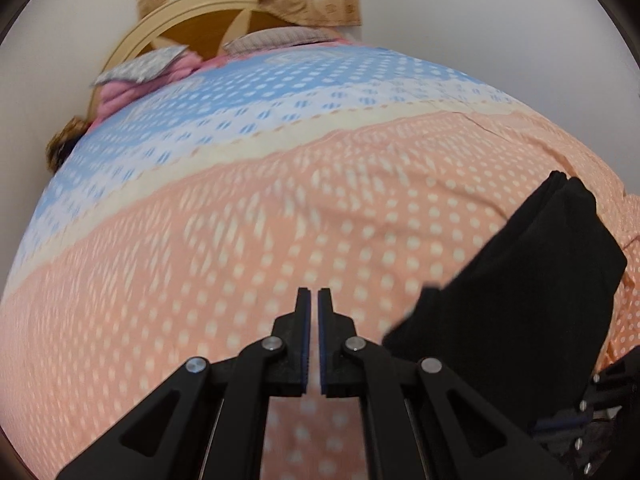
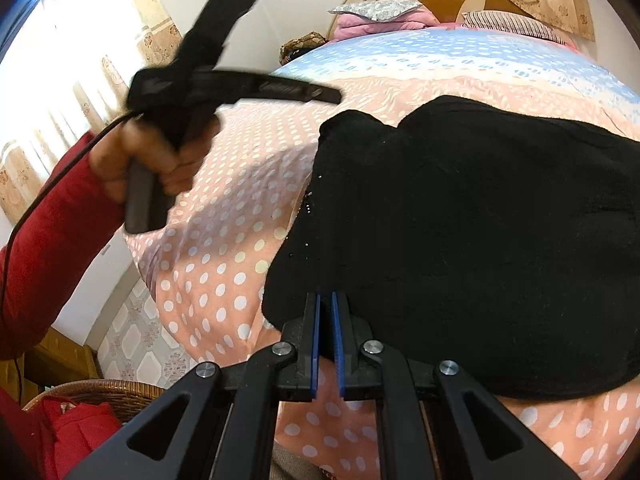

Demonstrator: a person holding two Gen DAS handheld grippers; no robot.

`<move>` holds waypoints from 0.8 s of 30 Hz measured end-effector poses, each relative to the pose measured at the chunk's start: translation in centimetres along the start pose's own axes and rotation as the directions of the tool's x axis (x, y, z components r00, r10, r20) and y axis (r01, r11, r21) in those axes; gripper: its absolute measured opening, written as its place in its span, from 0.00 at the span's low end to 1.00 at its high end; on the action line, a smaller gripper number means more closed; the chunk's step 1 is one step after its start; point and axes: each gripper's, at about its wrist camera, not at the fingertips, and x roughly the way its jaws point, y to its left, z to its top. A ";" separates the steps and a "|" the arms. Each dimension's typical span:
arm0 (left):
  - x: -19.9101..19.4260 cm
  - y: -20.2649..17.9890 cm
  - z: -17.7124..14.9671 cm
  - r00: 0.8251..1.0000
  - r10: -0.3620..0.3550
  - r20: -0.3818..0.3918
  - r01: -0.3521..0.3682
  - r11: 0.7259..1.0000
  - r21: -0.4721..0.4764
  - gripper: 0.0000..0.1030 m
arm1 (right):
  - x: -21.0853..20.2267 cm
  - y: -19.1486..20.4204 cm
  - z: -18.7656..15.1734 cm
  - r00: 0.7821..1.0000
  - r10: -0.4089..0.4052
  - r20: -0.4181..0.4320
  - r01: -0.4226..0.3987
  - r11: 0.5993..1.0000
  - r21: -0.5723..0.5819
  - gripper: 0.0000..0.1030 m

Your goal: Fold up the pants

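The black pants (image 2: 472,240) lie folded in a thick pile on the pink dotted bedspread (image 2: 224,216). My right gripper (image 2: 325,300) hovers at the pile's near edge, its blue-padded jaws nearly closed with nothing between them. In the left wrist view the pants (image 1: 516,296) lie to the right of my left gripper (image 1: 314,296), which is shut, empty, and raised above the bedspread (image 1: 240,240). The left gripper also shows in the right wrist view (image 2: 336,96), held up in a hand at the upper left.
Pillows (image 1: 144,66) and a wooden headboard (image 1: 208,32) stand at the far end of the bed. A wicker basket (image 2: 100,394) with red cloth sits on the tiled floor at the bed's near left corner. A curtained window (image 2: 60,80) is at left.
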 end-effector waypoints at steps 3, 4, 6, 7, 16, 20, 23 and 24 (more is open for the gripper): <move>-1.0 0.6 -1.5 1.000 0.003 -0.004 -0.003 0.998 -0.056 0.04 | 0.0 0.4 -0.2 1.000 -0.010 -0.001 0.010 1.000 -0.006 0.07; -1.5 0.8 -2.4 1.000 0.011 -0.006 -0.011 0.997 -0.076 0.04 | -0.1 0.5 -0.3 1.000 -0.012 -0.002 0.012 1.000 -0.009 0.07; -2.2 0.7 -3.5 1.000 0.014 -0.008 -0.015 0.995 -0.099 0.04 | -0.2 0.7 -0.4 1.000 -0.015 -0.003 0.015 1.000 -0.013 0.07; -2.6 0.7 -4.1 1.000 0.015 -0.008 -0.016 0.993 -0.115 0.04 | -0.2 0.8 -0.5 1.000 -0.017 -0.002 0.017 1.000 -0.017 0.07; -4.0 -0.2 -8.9 0.999 0.006 -0.042 -0.016 0.972 -0.235 0.04 | -1.9 1.8 -0.3 0.997 -0.057 0.049 0.059 0.997 -0.040 0.07; -3.7 -1.2 -8.3 0.999 -0.020 -0.031 0.012 0.971 -0.237 0.04 | -4.2 1.0 1.0 0.978 -0.160 0.133 0.166 0.986 -0.027 0.07; -3.8 -1.9 -7.4 1.000 -0.015 -0.006 0.014 0.974 -0.228 0.10 | -5.0 -0.7 2.1 0.961 -0.239 0.143 0.240 0.971 0.007 0.07; -3.8 -2.1 -7.4 1.000 -0.010 -0.001 0.009 0.974 -0.226 0.15 | -5.2 -1.3 2.4 0.953 -0.266 0.142 0.267 0.964 0.018 0.07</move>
